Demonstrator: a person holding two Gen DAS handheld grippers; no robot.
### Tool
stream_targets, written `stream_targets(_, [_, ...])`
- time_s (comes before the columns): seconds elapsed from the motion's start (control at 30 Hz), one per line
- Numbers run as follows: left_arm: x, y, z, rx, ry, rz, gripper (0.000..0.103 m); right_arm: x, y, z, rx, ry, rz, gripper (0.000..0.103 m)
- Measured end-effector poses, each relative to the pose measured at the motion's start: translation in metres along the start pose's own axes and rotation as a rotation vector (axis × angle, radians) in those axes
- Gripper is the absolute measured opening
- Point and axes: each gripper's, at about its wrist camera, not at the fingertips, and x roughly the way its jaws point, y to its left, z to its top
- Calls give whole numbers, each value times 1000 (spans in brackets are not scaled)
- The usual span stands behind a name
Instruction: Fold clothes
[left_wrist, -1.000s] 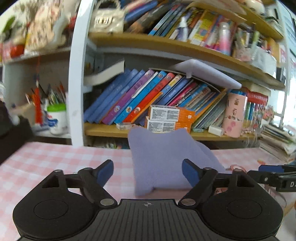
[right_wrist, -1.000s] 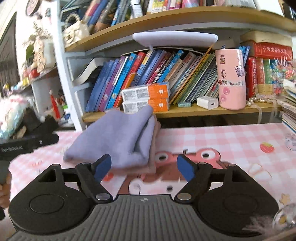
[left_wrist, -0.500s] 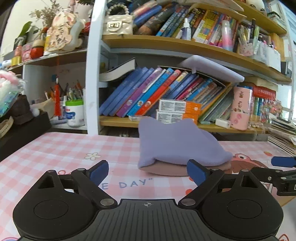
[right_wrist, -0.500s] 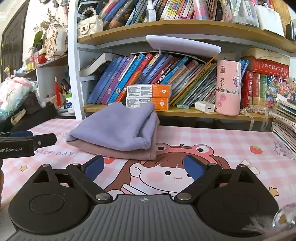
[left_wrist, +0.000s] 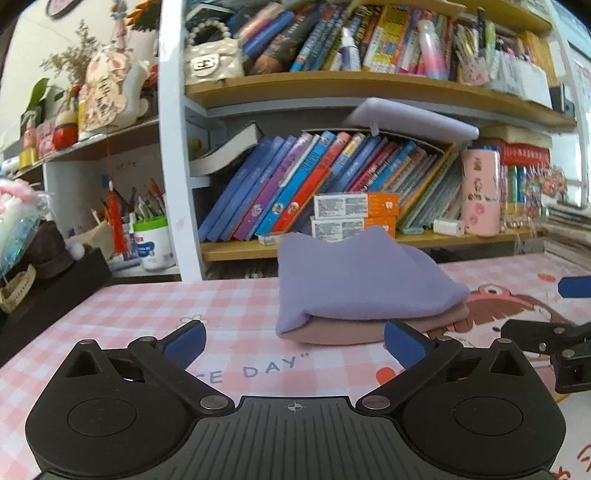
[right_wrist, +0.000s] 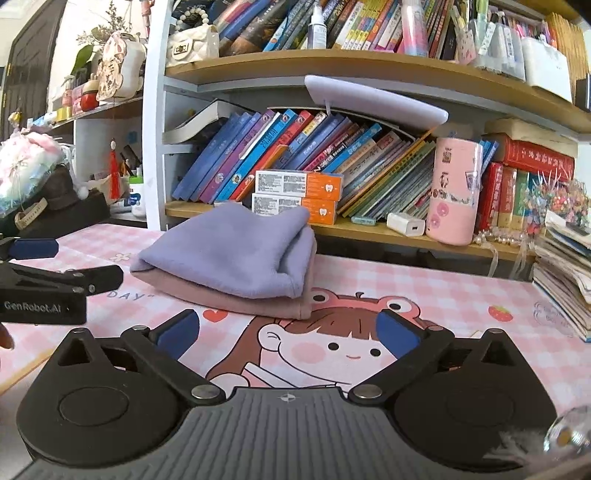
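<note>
The lilac cloth (left_wrist: 354, 284) lies folded on a folded pink cloth (left_wrist: 343, 330), both on the counter (left_wrist: 147, 306) before the bookshelf (right_wrist: 369, 70). My left gripper (left_wrist: 293, 339) and right gripper (right_wrist: 288, 332) hover low, jaws wide apart, empty. The stack is just ahead of both.
</note>
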Motion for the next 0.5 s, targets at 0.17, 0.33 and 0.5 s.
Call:
stream_targets(0.17, [1,-1,-1,6,5,8,103,0,-1,-1,19,13,7,103])
stream_targets(0.33, [2,-1,-1,4,11,17,103,1,-2,0,26,22,8,103])
stream_targets(0.5, [1,-3,-1,19,9,16,103,1,-1,-1,20,25,10,103])
